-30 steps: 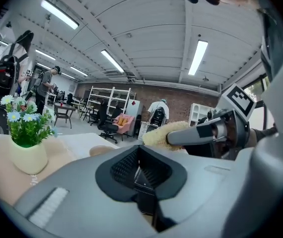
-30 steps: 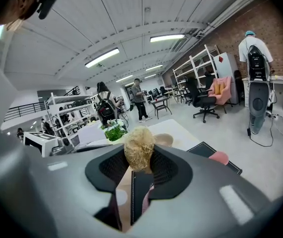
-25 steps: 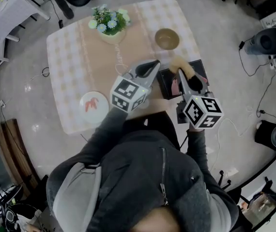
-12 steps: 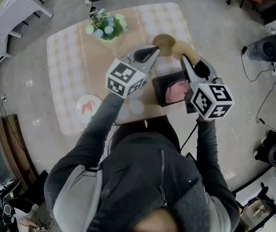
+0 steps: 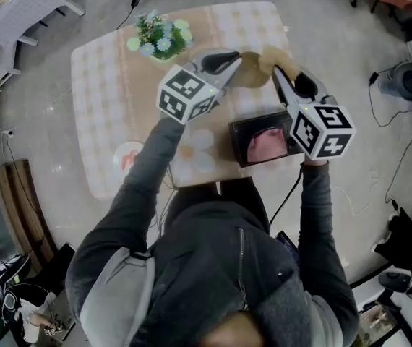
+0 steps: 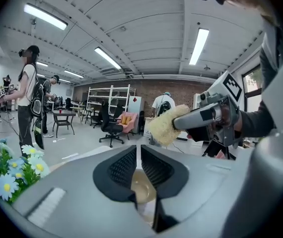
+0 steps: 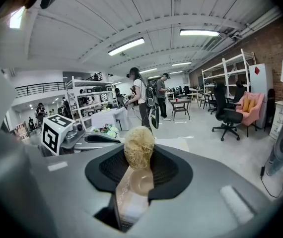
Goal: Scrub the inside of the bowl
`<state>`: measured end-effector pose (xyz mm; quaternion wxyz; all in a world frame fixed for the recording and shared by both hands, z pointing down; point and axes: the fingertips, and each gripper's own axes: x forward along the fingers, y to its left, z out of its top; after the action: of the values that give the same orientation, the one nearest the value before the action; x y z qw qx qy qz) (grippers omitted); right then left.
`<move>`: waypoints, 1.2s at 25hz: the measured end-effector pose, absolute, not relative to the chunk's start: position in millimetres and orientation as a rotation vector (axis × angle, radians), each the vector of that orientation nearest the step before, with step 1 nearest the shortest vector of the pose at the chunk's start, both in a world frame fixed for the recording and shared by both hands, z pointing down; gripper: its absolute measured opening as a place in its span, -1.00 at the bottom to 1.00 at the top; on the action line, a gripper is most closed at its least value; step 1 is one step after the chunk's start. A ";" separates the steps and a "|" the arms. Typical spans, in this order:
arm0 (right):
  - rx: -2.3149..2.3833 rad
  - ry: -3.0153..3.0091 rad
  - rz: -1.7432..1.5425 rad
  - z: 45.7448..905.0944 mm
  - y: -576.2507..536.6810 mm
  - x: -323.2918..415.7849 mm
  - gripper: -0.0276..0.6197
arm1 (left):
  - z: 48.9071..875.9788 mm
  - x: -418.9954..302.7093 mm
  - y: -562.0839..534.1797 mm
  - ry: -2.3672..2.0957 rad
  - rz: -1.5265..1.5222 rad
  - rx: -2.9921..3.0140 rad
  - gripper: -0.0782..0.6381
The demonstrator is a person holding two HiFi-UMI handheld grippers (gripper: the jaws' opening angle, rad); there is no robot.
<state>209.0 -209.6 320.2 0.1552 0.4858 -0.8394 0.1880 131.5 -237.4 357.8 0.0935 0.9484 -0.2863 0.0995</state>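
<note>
Bowl [image 6: 141, 188]: tan, round, so no end leads and no axis is longer than another; upright, mouth up, its glossy inside showing in both gripper views. Location: far right part of a table [image 5: 97, 85] with a pale checked cloth, close to the far edge. Relation to the grippers: in the head view the bowl lies between the two sets of tips and is largely covered by them; in each gripper view it sits just below and beyond the jaws. Scrubber [image 7: 139, 147]: straw-coloured fibrous pad projecting past the tips of the right gripper [image 5: 277, 74], which is clenched on it; it sits at the bowl's right side, and contact with the bowl cannot be told. Left gripper [image 5: 233, 60]: pads drawn almost together with only a thin slit between them, nothing gripped, tips at the bowl's left rim. Change from a second ago: both grippers then stood nearer the person, over a dark rectangular panel [image 5: 264, 139], and the bowl lay in full view well beyond them; both have since reached forward to the bowl, the scrubber carried along in the same grip. Surroundings: pot of blue and white flowers [image 5: 161, 38] at the table's far left, and a small white plate [image 5: 125, 157] at the near left edge, partly under the left sleeve.
</note>
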 end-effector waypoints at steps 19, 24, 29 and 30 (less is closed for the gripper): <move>1.318 -2.290 0.652 388.6 -238.0 217.4 -0.55 | 441.6 182.1 -242.6 -0.469 0.588 2.877 0.56; 1.306 -2.277 0.672 398.1 -238.5 221.8 -0.55 | 456.4 195.1 -239.4 -0.391 0.697 2.913 0.88; 1.288 -2.269 0.698 408.2 -237.9 223.5 -0.55 | 472.6 204.1 -237.3 -0.325 0.808 2.926 0.89; 1.285 -2.269 0.701 409.8 -238.0 223.8 -0.55 | 475.6 204.6 -238.3 -0.319 0.828 2.926 0.89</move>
<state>223.8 -238.0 409.8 0.2189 0.4642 -0.8200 0.2534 204.6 -238.3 475.6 0.0418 0.9561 -0.1043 0.2707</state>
